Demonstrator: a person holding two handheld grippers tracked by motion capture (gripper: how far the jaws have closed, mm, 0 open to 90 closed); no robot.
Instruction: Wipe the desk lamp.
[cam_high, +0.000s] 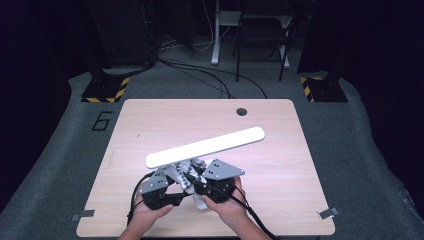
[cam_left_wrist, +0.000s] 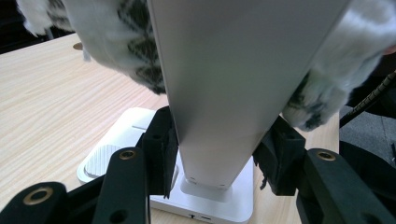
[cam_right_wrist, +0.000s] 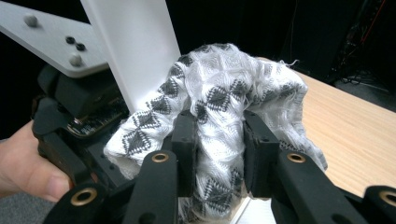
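A white desk lamp stands near the table's front edge, its long head bar (cam_high: 205, 146) slanting up to the right. In the left gripper view my left gripper (cam_left_wrist: 217, 158) is shut on the lamp's flat upright arm (cam_left_wrist: 224, 93), just above the white base (cam_left_wrist: 116, 149). A white cloth with grey diamonds (cam_right_wrist: 224, 88) is bunched between the pads of my right gripper (cam_right_wrist: 219, 140), which is shut on it. The cloth (cam_left_wrist: 121, 42) lies against the lamp arm (cam_right_wrist: 135, 51) on both sides. From above, both grippers (cam_high: 175, 187) (cam_high: 202, 185) meet under the bar around the cloth (cam_high: 192, 170).
The wooden table (cam_high: 150, 120) has a round cable hole (cam_high: 242, 111) at the back. Metal clips sit at its front corners. A hand (cam_right_wrist: 23, 163) holds the left gripper's body (cam_right_wrist: 70, 107). Cables and stand legs lie on the grey floor beyond.
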